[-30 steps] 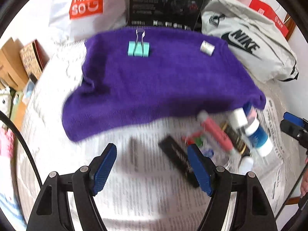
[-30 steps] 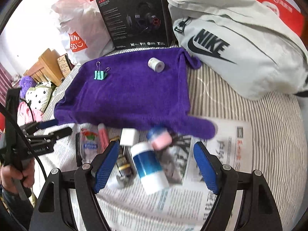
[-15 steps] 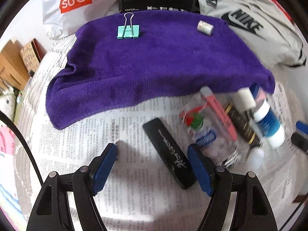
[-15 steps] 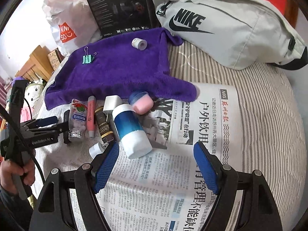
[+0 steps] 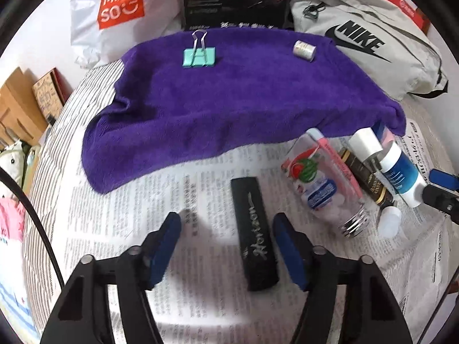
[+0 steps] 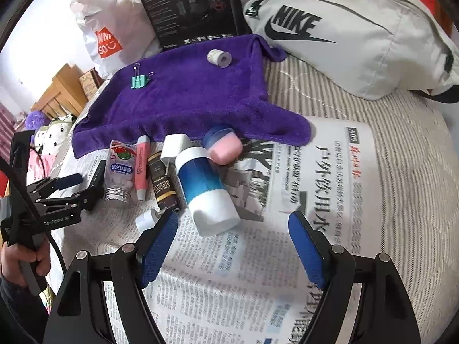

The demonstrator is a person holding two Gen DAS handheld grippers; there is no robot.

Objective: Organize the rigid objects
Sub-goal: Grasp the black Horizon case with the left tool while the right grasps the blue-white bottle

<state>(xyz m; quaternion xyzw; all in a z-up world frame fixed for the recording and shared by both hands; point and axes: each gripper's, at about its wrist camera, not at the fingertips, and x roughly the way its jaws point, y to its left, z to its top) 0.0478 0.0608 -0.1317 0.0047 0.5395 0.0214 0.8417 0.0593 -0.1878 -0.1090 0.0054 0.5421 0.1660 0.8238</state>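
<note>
Your left gripper (image 5: 226,246) hung steeply over the newspaper (image 5: 137,200) with its jaws closing around the black case (image 5: 254,229) — the case lay flat between the blue pads, nearer the right-hand one, and neither pad pressed on it yet. In the right wrist view you could see your hand (image 6: 21,261) clutching that gripper's handle at the left edge.

Your right gripper (image 6: 232,246) stood wide, with nothing between its jaws except printed paper; the white end of the blue-and-white bottle (image 6: 205,189) lay just beyond its left pad.

The rest of the things were bunched on the newspaper along the near edge of the purple towel (image 5: 229,97). From the case outward lay a clear bottle with a watermelon label (image 5: 318,183), a pink tube (image 6: 142,169) touching it, a dark brown tube (image 6: 162,183), a white cap-shaped block (image 6: 175,146), the blue-and-white bottle, and a pink-and-blue jar (image 6: 223,143) right at the towel's hem. A small white cap (image 6: 146,219) sat beside your right gripper's left pad.

On the towel itself, well apart from each other, rested a teal binder clip (image 5: 199,54) and a small roll of tape (image 5: 304,50). Behind the towel stood a Miniso bag (image 5: 120,8), a black box (image 6: 186,8) and a grey Nike bag (image 6: 344,37).
</note>
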